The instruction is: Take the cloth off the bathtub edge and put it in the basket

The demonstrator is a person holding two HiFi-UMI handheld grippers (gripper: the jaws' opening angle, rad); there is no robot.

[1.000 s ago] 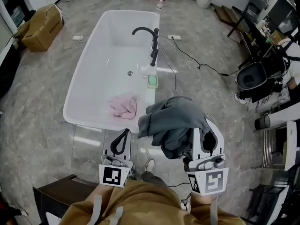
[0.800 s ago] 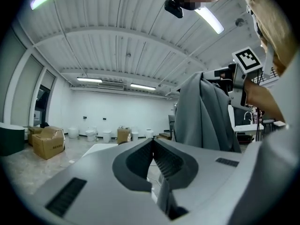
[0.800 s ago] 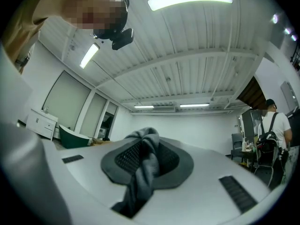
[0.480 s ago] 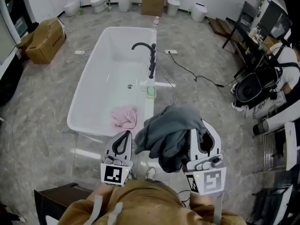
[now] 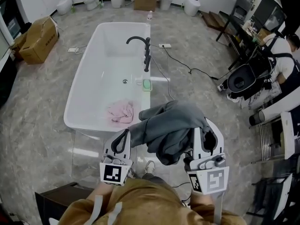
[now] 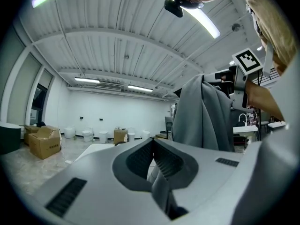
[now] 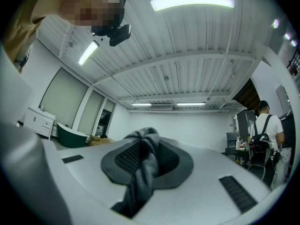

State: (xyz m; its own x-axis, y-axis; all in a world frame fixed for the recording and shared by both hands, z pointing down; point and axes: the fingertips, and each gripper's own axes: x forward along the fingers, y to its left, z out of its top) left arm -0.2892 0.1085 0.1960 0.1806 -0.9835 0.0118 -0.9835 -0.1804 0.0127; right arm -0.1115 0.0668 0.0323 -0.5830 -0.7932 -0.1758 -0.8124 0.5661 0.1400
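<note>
Between left claw (image 5: 125, 134) and right claw (image 5: 206, 130) a cloth (image 5: 171, 130), bathtub (image 5: 75, 102) beyond, smaller cloth (image 5: 121, 111) in it, box (image 5: 37, 40) far left.

Lower centre: tan top (image 5: 140, 201), grey straps (image 5: 95, 207). White shells, black-and-white marker cubes (image 5: 115, 174) on left gripper (image 5: 124, 135), right gripper (image 5: 205, 125).

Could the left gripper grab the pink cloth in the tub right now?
Probably not yet: the left gripper has its fingers shut on the grey cloth, shared with the right gripper. The pink cloth lies uncovered in the bathtub.

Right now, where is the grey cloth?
Head view, centre: the grey cloth hangs from the left gripper and right gripper, off the near end of the bathtub.
</note>
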